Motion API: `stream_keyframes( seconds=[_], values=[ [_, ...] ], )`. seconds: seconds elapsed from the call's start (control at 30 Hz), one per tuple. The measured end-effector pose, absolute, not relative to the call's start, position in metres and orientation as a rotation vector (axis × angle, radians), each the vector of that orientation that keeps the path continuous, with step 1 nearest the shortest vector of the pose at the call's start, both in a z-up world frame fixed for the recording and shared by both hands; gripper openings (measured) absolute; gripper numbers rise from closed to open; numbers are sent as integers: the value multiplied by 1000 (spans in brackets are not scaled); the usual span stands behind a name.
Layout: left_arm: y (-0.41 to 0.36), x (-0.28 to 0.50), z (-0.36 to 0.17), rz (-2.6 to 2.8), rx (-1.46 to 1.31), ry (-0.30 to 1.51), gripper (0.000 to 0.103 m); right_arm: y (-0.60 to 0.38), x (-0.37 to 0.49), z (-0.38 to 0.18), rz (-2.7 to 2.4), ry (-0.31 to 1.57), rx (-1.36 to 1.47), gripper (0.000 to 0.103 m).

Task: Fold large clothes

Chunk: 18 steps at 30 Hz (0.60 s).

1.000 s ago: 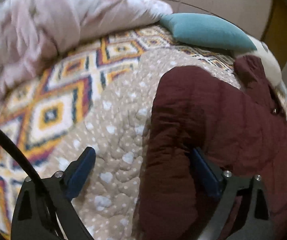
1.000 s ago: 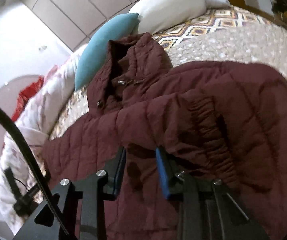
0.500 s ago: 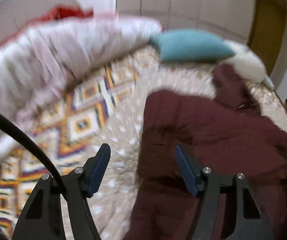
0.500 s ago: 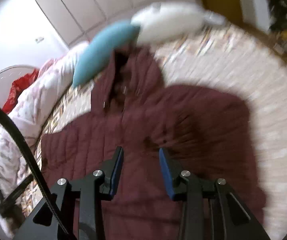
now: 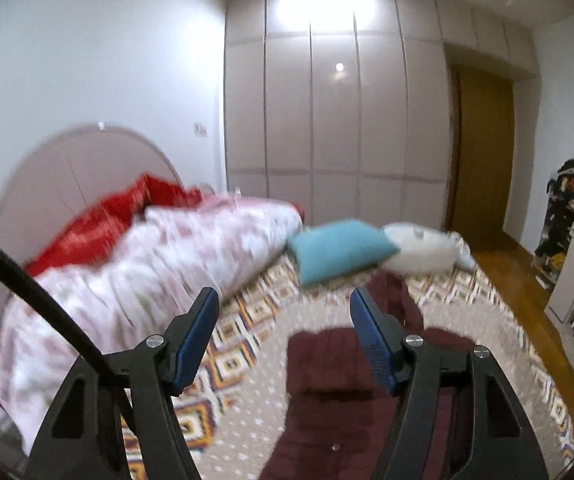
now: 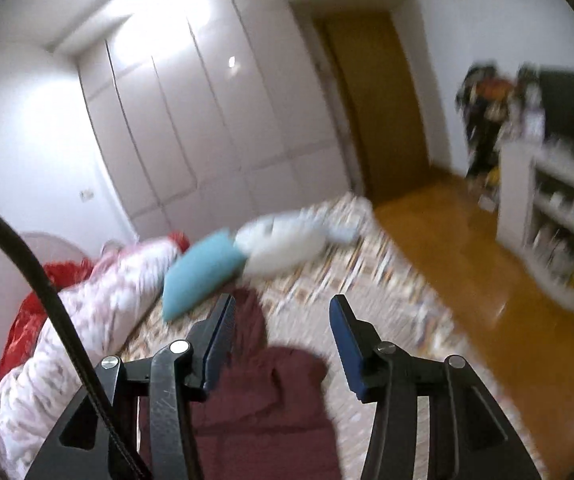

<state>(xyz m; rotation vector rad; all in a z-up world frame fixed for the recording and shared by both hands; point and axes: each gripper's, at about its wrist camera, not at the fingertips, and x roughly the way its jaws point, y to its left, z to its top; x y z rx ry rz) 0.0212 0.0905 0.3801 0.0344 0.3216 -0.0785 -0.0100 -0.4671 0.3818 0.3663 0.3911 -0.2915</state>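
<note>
Left wrist and right wrist views: both claws raised clear of the coat

Item 1. Dark maroon quilted hooded coat (image 5: 327, 364): lies on the bed, hood pointing toward the pillows, body spread toward the cameras. In the right wrist view the same coat (image 6: 271, 412) shows a flap doubled over the body; the fold looks only part done.

Item 2. Left claw (image 5: 283, 320): blue pads parted moderately, nothing between them, coat visible below through the gap.

Item 3. Right claw (image 6: 281, 320): jaws have just been opening and stand parted, nothing between them, free of the cloth.

Item 4. Bed with beige dotted quilt over a diamond-patterned cover (image 5: 247, 396): carries the coat, a teal cushion (image 5: 339, 248), a white pillow (image 5: 419, 248) and a heaped pink-and-white floral duvet (image 5: 147, 268), with red bedding (image 5: 99, 220) behind.

Step in hand, as judged: a pause between folds, both claws released and lifted away. The next move calls for coming back down to a free edge, hem or sleeve, gripping one layer cleanly, and carrying it across without dragging the flap already laid.

Not determinable: the coat's lower hem and sleeves, cut off by the frame edge and claw bodies; exact fold state, since both views are motion-blurred; contents of the white shelving (image 6: 559, 216) at right.
</note>
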Motion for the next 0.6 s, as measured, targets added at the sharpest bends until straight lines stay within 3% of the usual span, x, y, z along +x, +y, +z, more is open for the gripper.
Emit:
stream_keyframes(
  seconds=[0.23, 0.33, 0.47, 0.6],
  values=[
    [112, -13, 528, 39, 27, 196, 75, -461, -79, 540, -402, 181, 260, 64],
    [109, -2, 557, 97, 43, 138, 80, -457, -79, 590, -436, 143, 252, 66],
    [100, 35, 545, 89, 38, 140, 85, -440, -32, 613, -470, 160, 207, 70],
    [73, 105, 475, 29, 60, 253, 85, -433, 45, 573, -445, 265, 189, 71]
  ],
)
